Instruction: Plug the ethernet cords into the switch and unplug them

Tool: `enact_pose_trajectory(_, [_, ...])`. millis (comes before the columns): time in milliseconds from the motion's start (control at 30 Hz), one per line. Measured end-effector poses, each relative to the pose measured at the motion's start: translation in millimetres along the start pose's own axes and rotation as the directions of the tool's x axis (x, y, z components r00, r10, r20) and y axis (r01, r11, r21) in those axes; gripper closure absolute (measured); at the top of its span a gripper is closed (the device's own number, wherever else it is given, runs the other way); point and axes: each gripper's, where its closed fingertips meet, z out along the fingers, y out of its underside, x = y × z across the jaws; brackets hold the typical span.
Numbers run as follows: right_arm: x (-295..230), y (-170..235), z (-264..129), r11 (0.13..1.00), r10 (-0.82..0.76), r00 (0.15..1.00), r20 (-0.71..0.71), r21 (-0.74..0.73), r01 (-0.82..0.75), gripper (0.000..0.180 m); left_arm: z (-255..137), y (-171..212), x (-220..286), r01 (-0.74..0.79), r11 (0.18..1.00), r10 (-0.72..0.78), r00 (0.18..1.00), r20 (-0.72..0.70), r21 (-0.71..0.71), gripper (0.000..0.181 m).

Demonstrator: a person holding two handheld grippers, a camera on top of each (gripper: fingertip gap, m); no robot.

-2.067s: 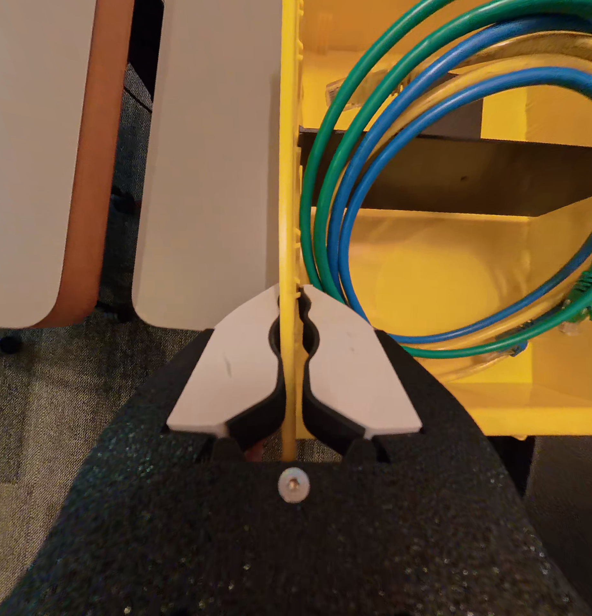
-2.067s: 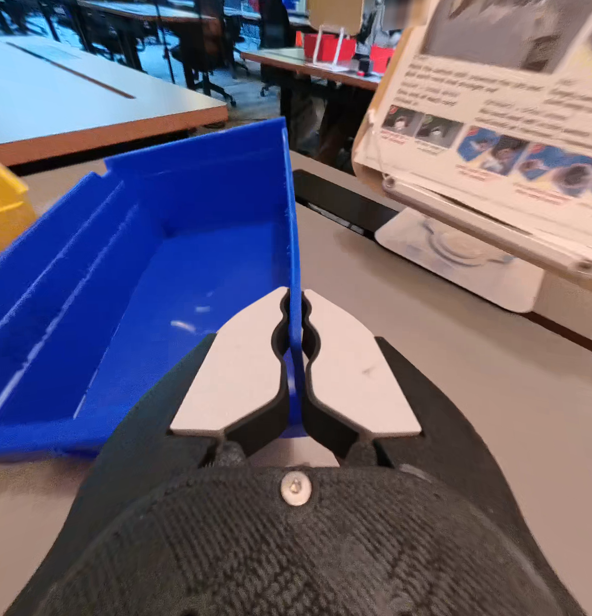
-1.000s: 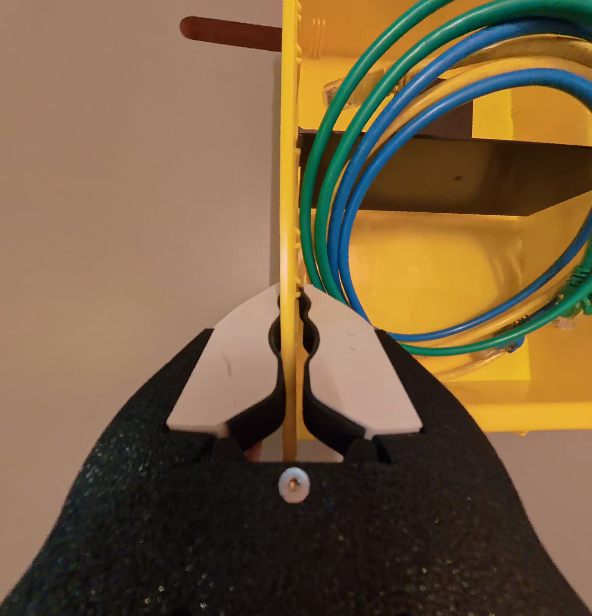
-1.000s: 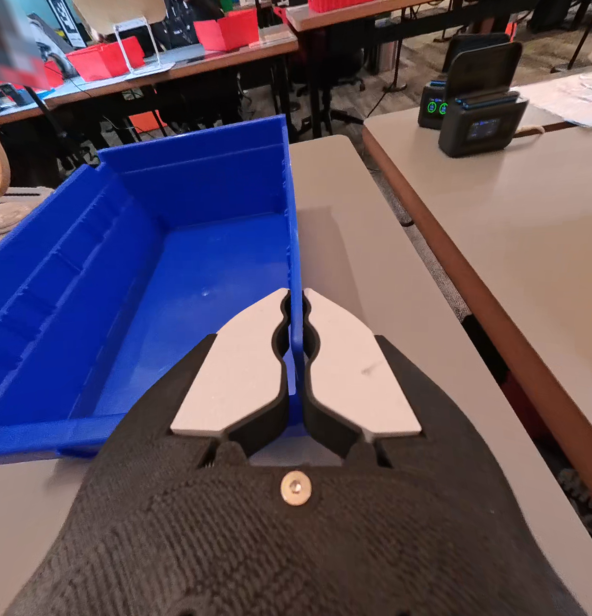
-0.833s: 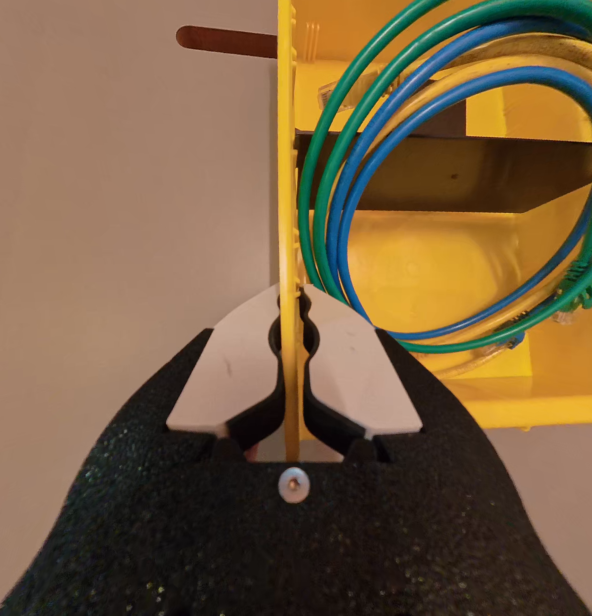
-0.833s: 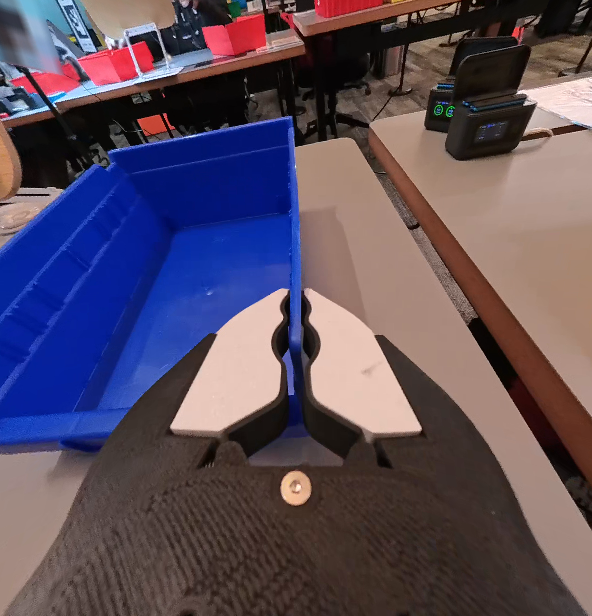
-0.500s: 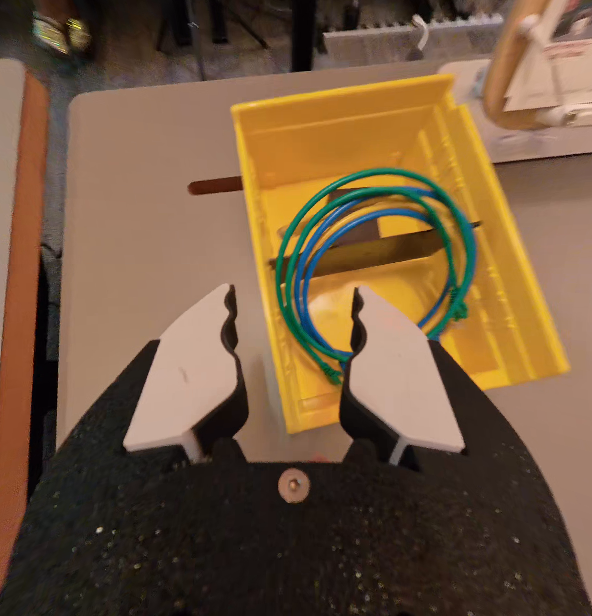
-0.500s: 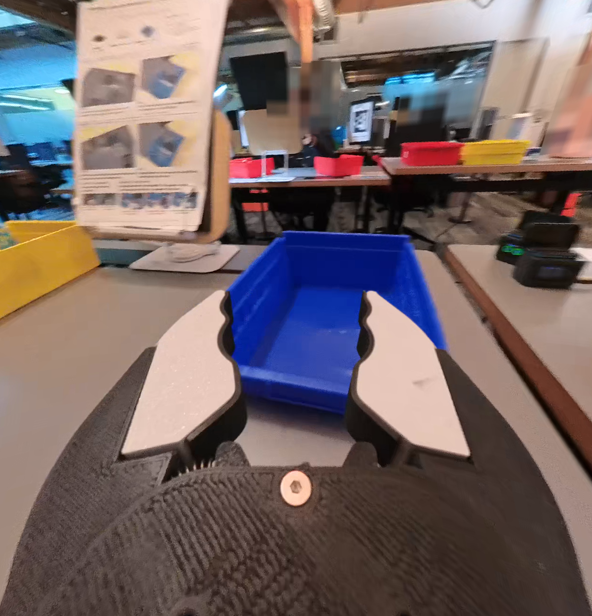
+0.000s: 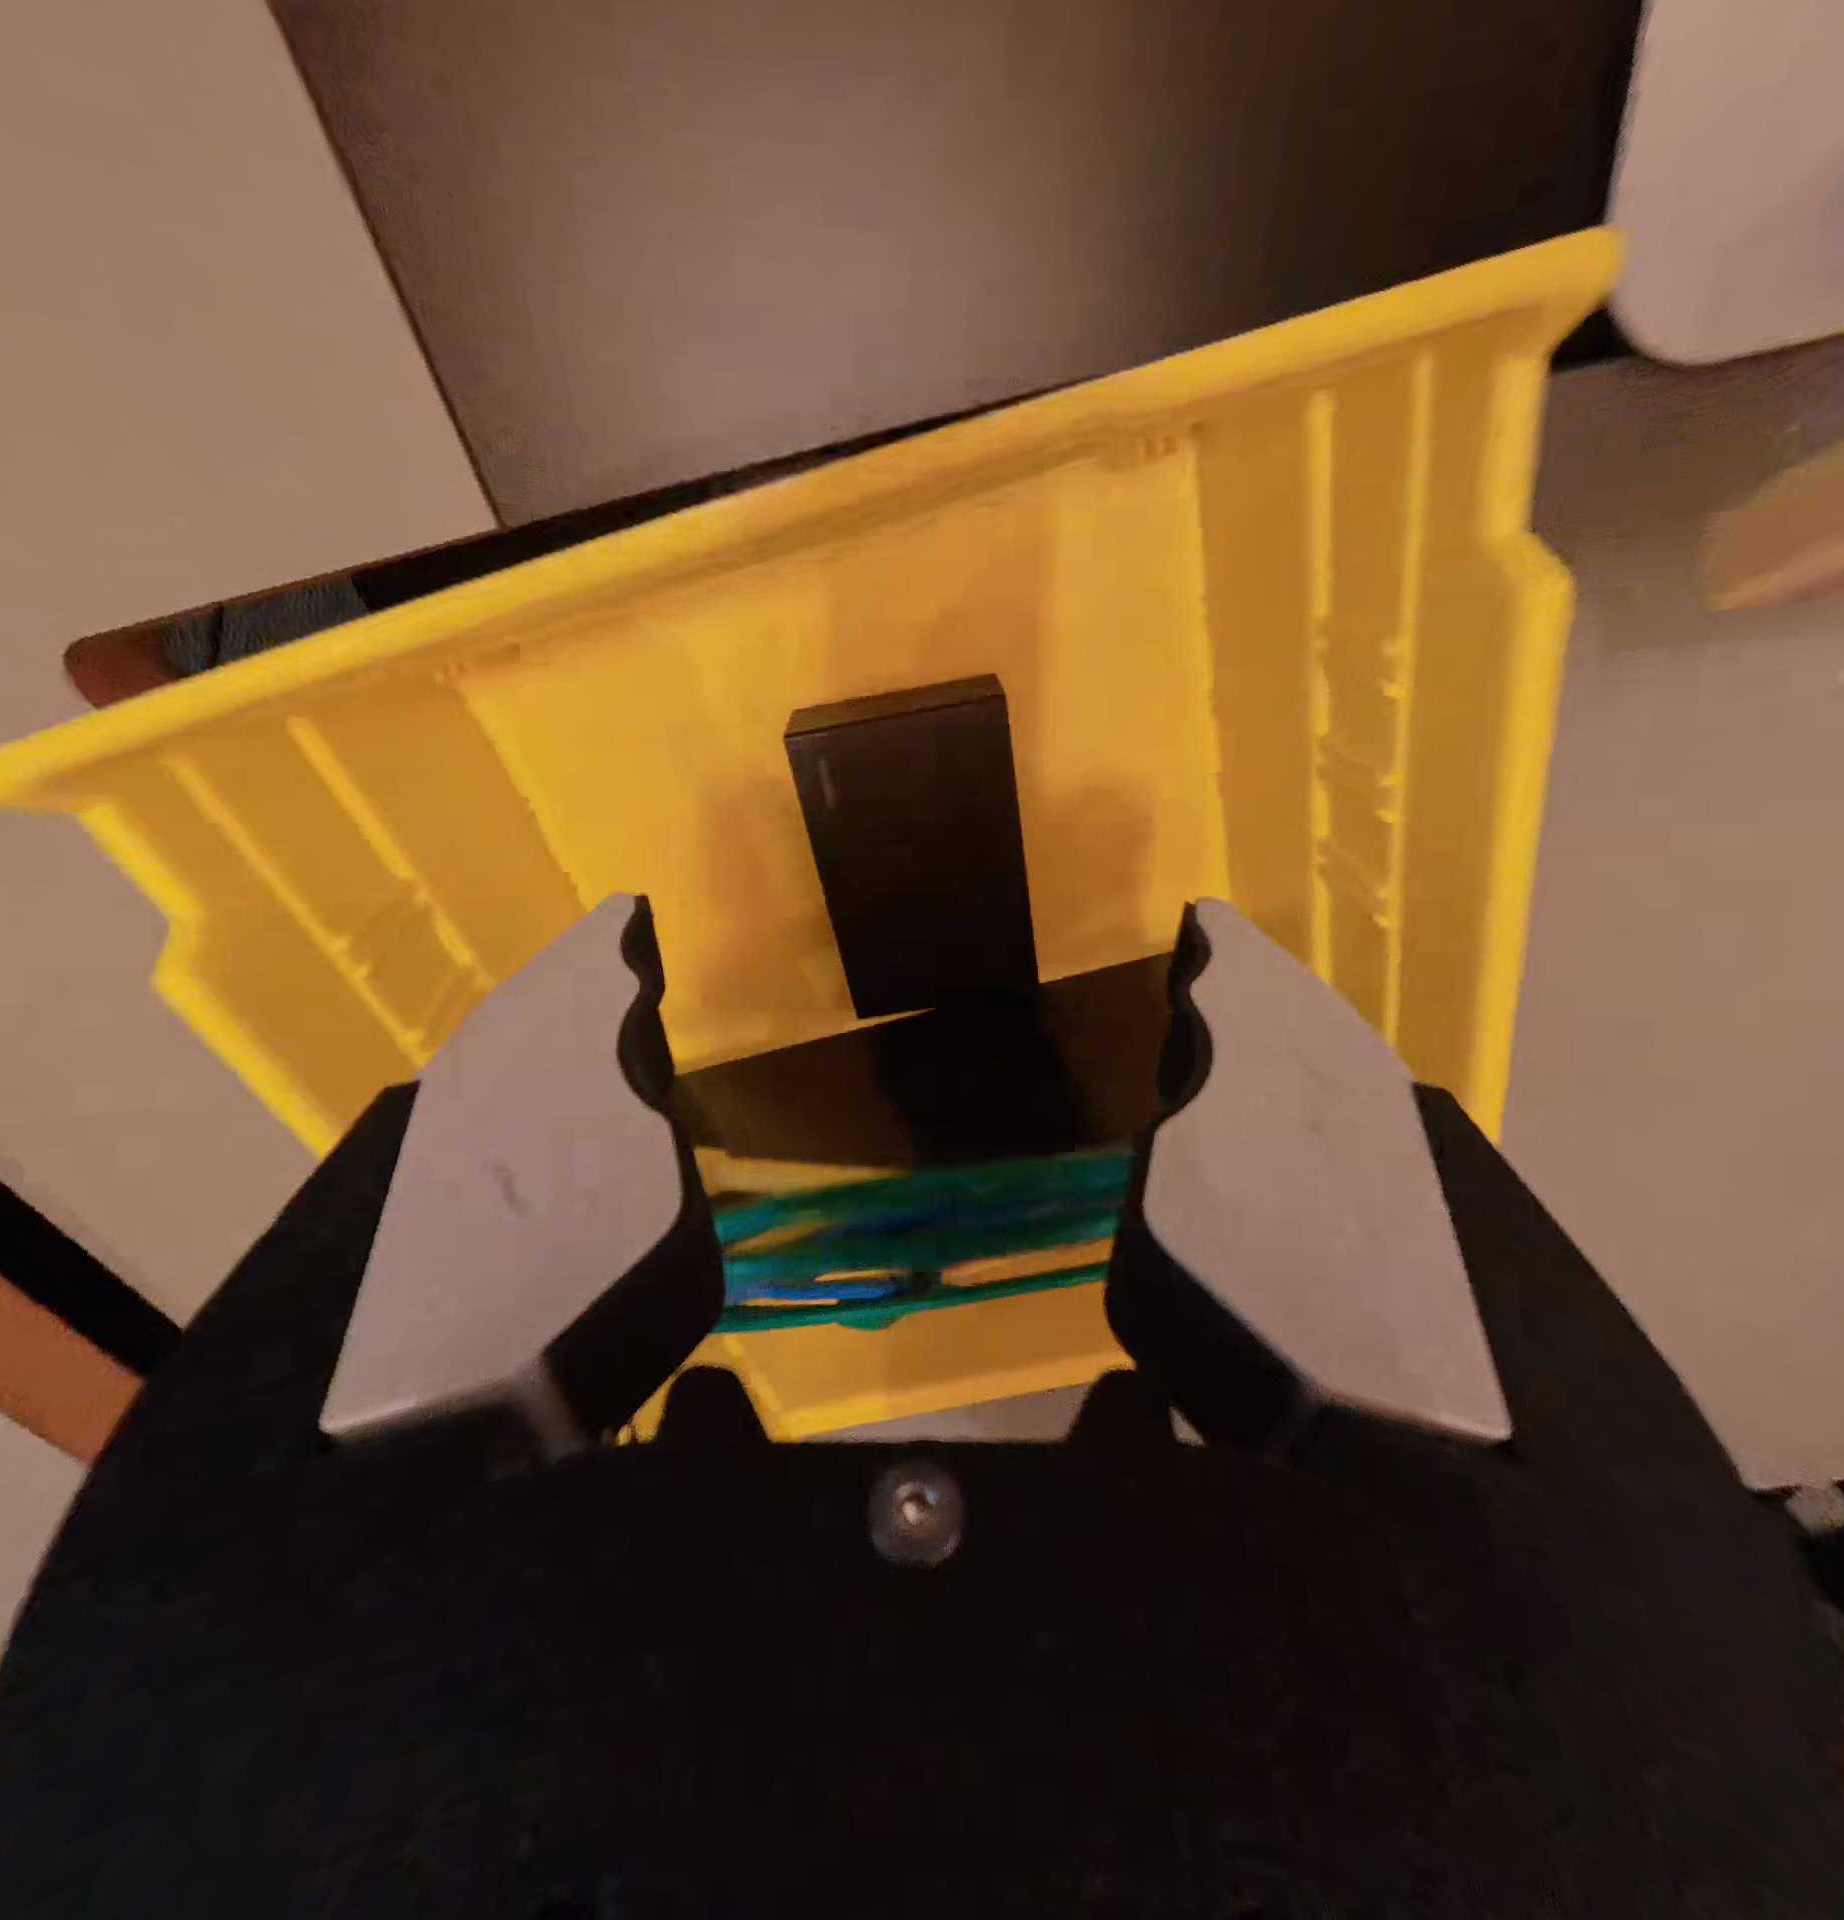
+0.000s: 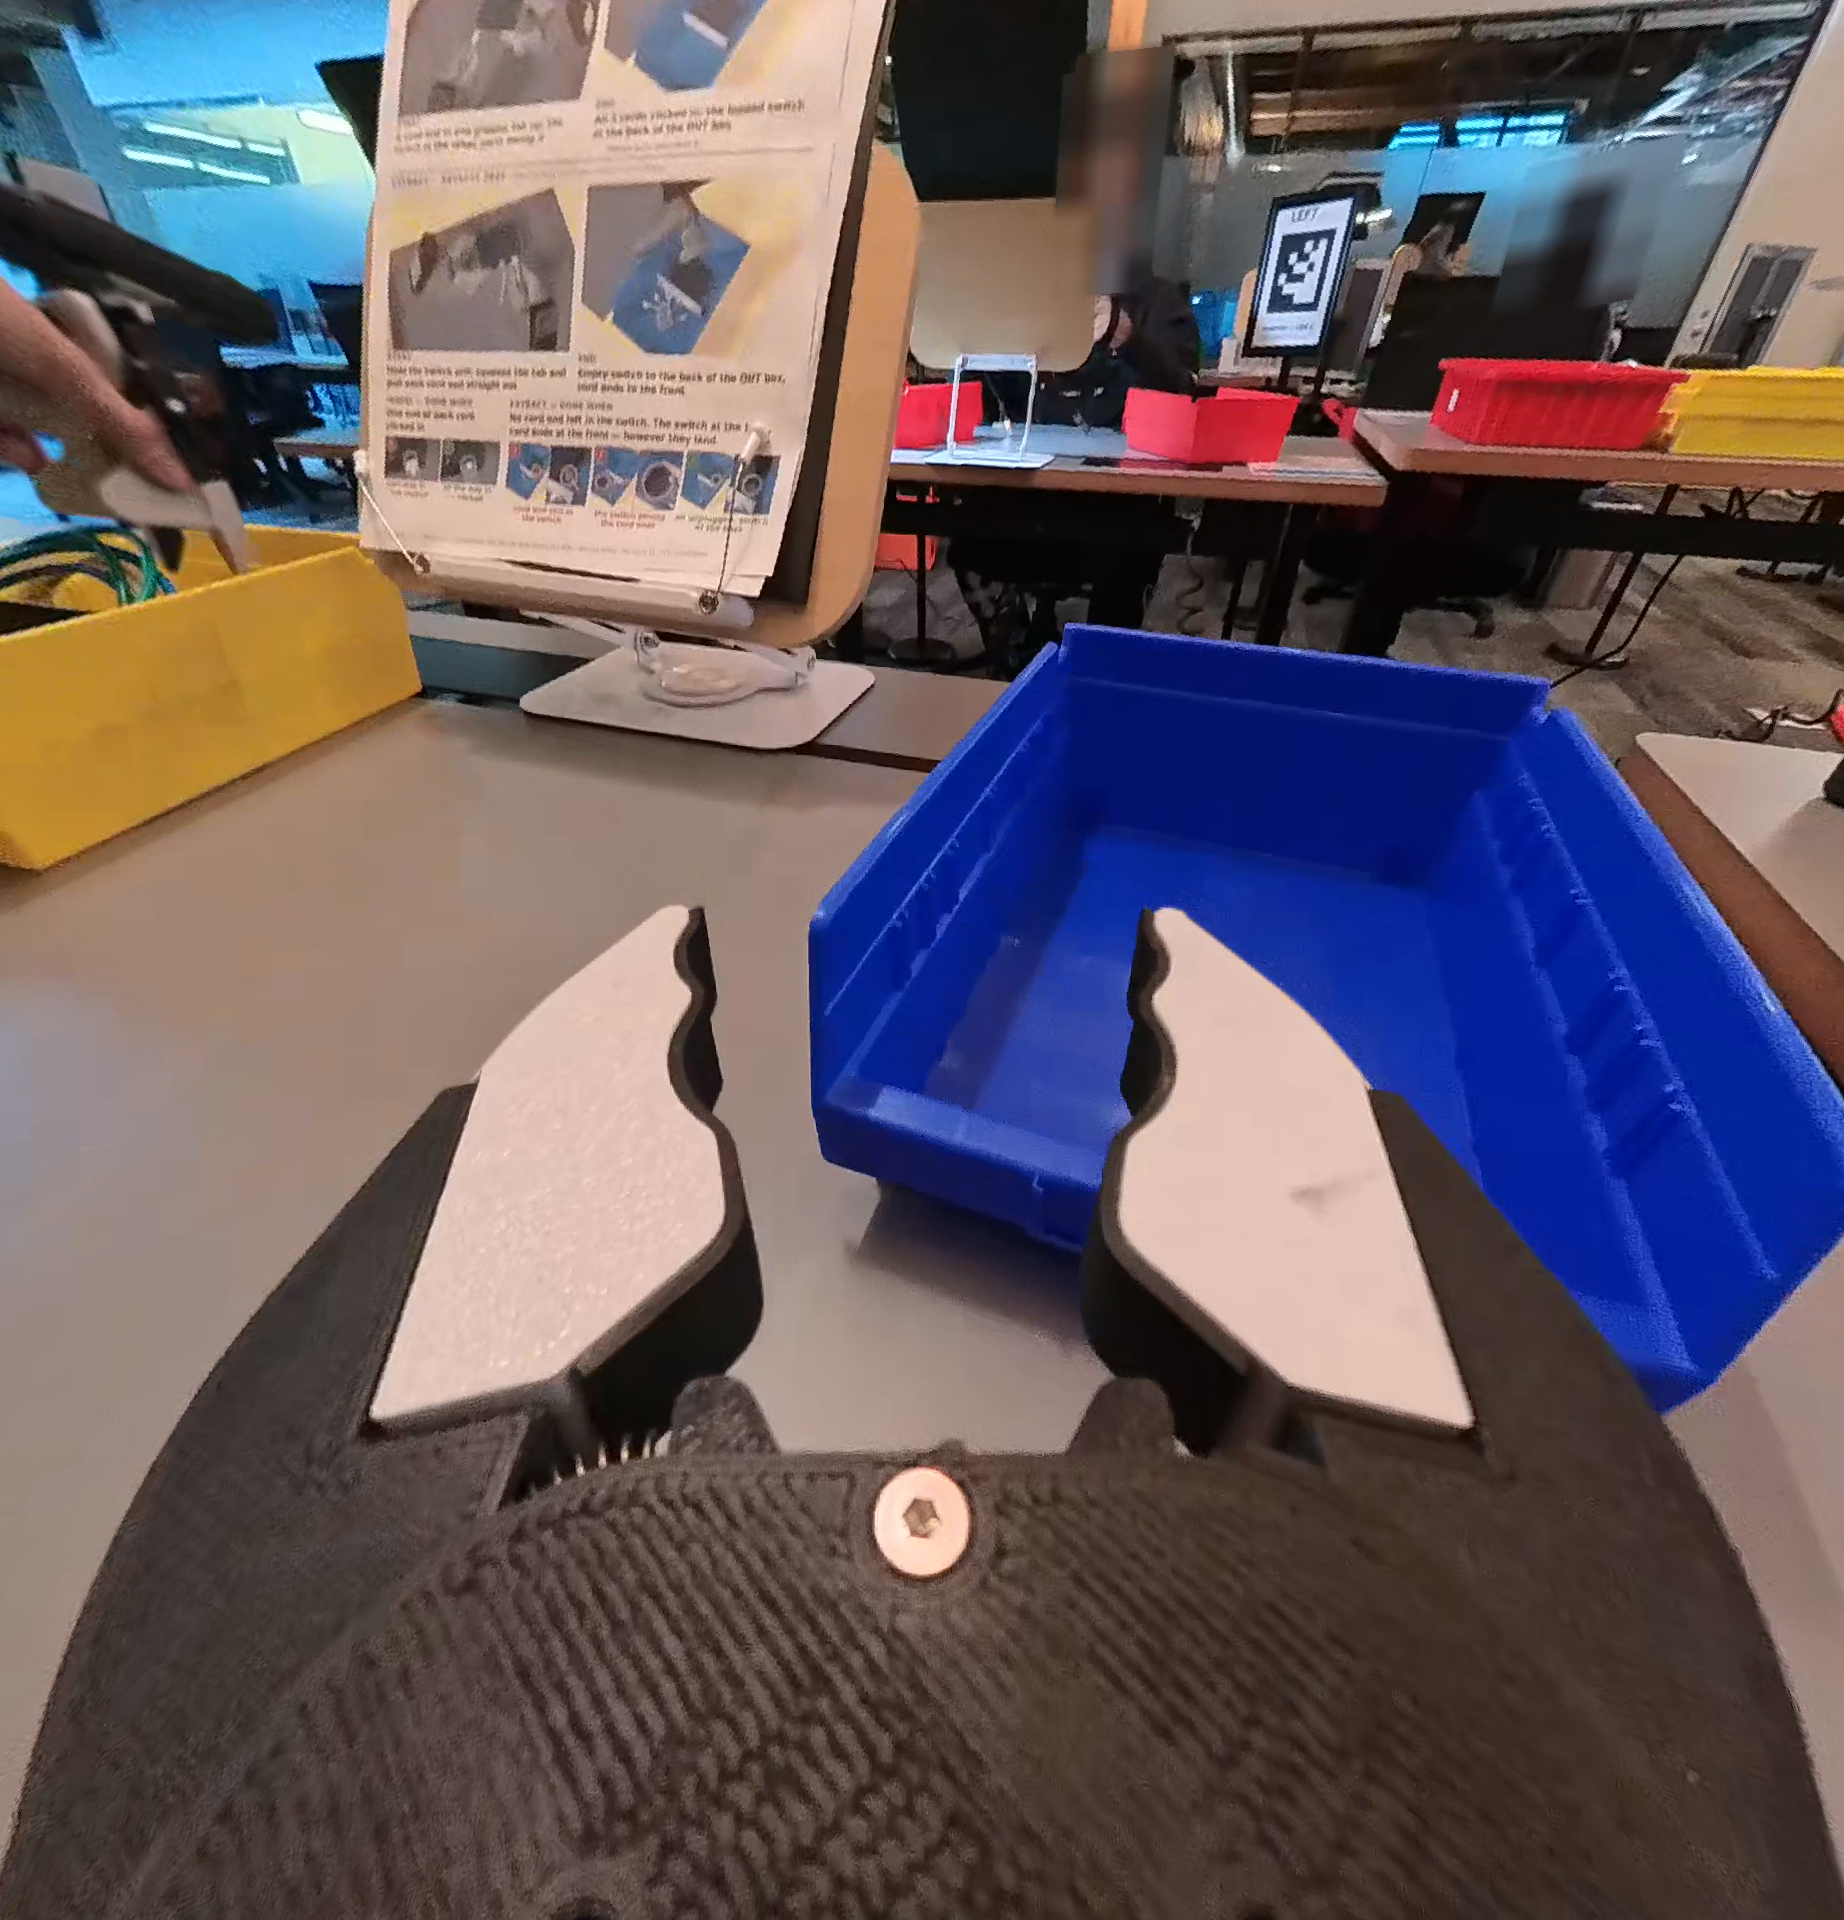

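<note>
The yellow bin (image 9: 1313, 644) holds a black box-shaped switch (image 9: 913, 831), a black slab (image 9: 897, 1091) lying across in front of it, and coiled green and blue ethernet cords (image 9: 918, 1226), which are blurred. My left gripper (image 9: 913, 914) is open and empty, hovering over the bin with the cords and the switch between its fingers. It also shows far left in the right wrist view (image 10: 206, 535), held by a hand above the yellow bin (image 10: 170, 665). My right gripper (image 10: 918, 925) is open and empty above the table, at the near left corner of the blue bin (image 10: 1302, 675).
The blue bin is empty. A stand with an instruction sheet (image 10: 606, 312) is at the back of the grey table (image 10: 378, 987), between the bins. Another table edge (image 10: 1770, 935) runs on the right. Tables with red and yellow bins stand farther off.
Both grippers let go of the bin walls and opened. The left one then dropped closer over the yellow bin. The right one backed off the blue bin and shifted left.
</note>
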Motion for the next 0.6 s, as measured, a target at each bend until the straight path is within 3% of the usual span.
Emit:
enact_pose_trajectory(167, [3,6,1,1.000,0.027,1.000,0.014,-0.001,-0.027,0.105,40,4,5,0.014,0.988,-0.015,1.000,-0.008,-0.152,0.090])
enact_pose_trajectory(267, [2,11,6,0.999,0.040,0.999,0.029,-0.011,-0.040,0.105,55,12,-5,0.038,0.976,-0.028,0.998,0.049,-0.215,0.102])
enact_pose_trajectory(400, [0,17,8,0.998,0.063,0.997,0.041,-0.019,-0.063,0.107,67,17,-4,0.024,0.966,-0.019,1.000,0.025,-0.259,0.119])
enact_pose_trajectory(600, [5,18,8,0.997,0.073,0.997,0.031,-0.024,-0.072,0.109,65,13,-5,-0.025,0.975,0.037,0.998,0.050,-0.219,0.120])
